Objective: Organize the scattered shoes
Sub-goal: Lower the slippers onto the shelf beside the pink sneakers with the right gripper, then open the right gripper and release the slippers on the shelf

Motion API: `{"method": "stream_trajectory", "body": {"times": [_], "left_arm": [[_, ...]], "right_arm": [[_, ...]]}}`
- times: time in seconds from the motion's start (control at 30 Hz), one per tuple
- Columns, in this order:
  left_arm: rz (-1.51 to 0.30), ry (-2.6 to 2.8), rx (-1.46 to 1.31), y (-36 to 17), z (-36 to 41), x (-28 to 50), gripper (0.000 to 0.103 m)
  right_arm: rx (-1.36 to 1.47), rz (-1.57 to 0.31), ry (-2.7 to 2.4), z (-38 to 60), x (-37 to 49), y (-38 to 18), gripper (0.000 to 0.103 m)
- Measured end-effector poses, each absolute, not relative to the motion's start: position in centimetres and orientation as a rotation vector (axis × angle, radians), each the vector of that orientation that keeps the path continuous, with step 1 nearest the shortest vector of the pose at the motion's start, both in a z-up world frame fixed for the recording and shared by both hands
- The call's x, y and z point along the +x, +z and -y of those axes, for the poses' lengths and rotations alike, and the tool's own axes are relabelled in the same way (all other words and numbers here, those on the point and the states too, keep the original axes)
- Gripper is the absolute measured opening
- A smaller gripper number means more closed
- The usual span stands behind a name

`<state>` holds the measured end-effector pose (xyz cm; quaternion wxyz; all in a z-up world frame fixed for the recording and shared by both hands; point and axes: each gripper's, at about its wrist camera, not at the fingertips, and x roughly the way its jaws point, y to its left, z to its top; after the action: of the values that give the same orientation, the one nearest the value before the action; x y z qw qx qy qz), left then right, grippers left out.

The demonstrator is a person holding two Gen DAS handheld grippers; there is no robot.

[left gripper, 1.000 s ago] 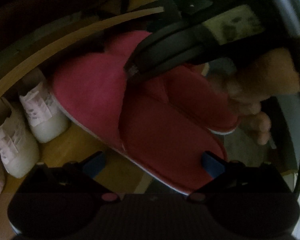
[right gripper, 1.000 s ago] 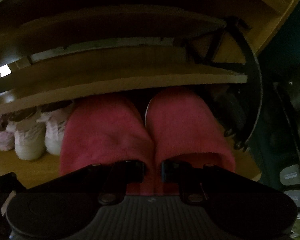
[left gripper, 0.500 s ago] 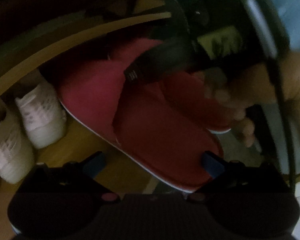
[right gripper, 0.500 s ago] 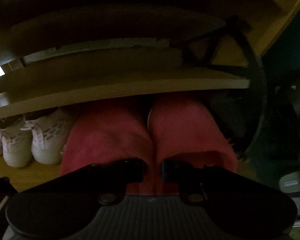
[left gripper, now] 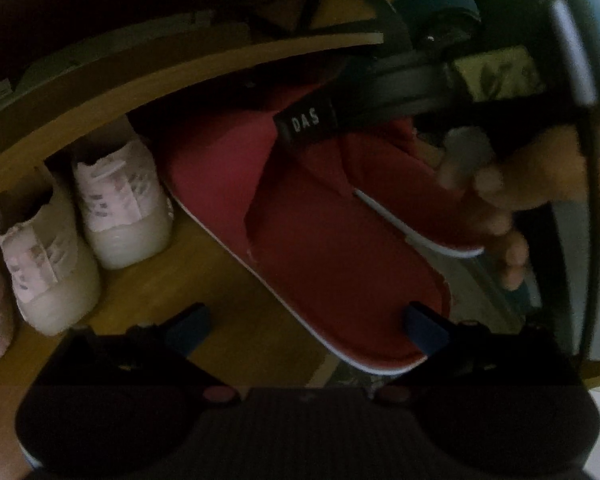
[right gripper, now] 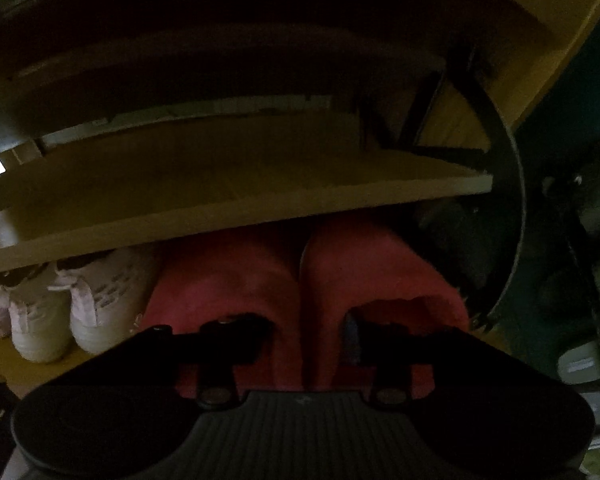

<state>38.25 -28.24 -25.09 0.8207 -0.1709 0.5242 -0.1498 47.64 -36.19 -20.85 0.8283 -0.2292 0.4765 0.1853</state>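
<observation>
While its jaws are opening, the right gripper [right gripper: 306,330] straddles the meeting inner edges of the two red slippers [right gripper: 364,276], its pads off them. The left gripper [left gripper: 306,322] stands wide and empty over the front edge of the wooden shelf [left gripper: 228,344]. The slippers sit at the shelf's right end, white sneakers [left gripper: 120,200] just beside them.

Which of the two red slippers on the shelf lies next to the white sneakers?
The left red slipper: its side is beside the nearest white sneaker. The right red slipper lies by the black frame.
</observation>
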Motion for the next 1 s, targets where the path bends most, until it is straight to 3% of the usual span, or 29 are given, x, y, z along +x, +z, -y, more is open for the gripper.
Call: {"method": "stream_trajectory", "body": {"times": [0.23,0.4,0.43,0.47,0.5,0.53,0.67,1.0], "left_arm": [[-1.109,-0.337,-0.348,-24.1,28.6,35.7,0.103],[-1.110,-0.351,-0.321,-24.1,29.3,35.6,0.103],[-1.107,-0.355,-0.313,-24.3,29.4,35.9,0.103],[-1.104,-0.361,-0.304,-24.3,29.5,35.9,0.103],[-1.106,-0.355,-0.293,-24.2,29.6,35.7,0.103],[-1.108,-0.349,-0.282,-24.2,29.7,35.5,0.103],[-1.117,-0.330,-0.255,-24.5,29.4,35.5,0.103],[-1.146,-0.333,-0.214,-23.2,28.5,32.2,0.103]], "right_arm": [[-0.435,-0.959,0.445,38.8,44.5,-18.2,0.053],[-0.436,-0.971,0.463,39.9,42.0,-18.8,0.054],[-0.428,-0.983,0.451,40.0,41.8,-19.3,0.052],[-0.417,-0.991,0.445,40.1,41.7,-19.4,0.044],[-0.405,-1.002,0.442,40.3,41.5,-19.7,0.028],[-0.408,-1.012,0.433,40.2,41.4,-20.1,0.021],[-0.380,-1.017,0.401,40.4,41.3,-20.6,0.011],[-0.399,-0.993,0.301,38.6,40.6,-19.9,0.012]]}}
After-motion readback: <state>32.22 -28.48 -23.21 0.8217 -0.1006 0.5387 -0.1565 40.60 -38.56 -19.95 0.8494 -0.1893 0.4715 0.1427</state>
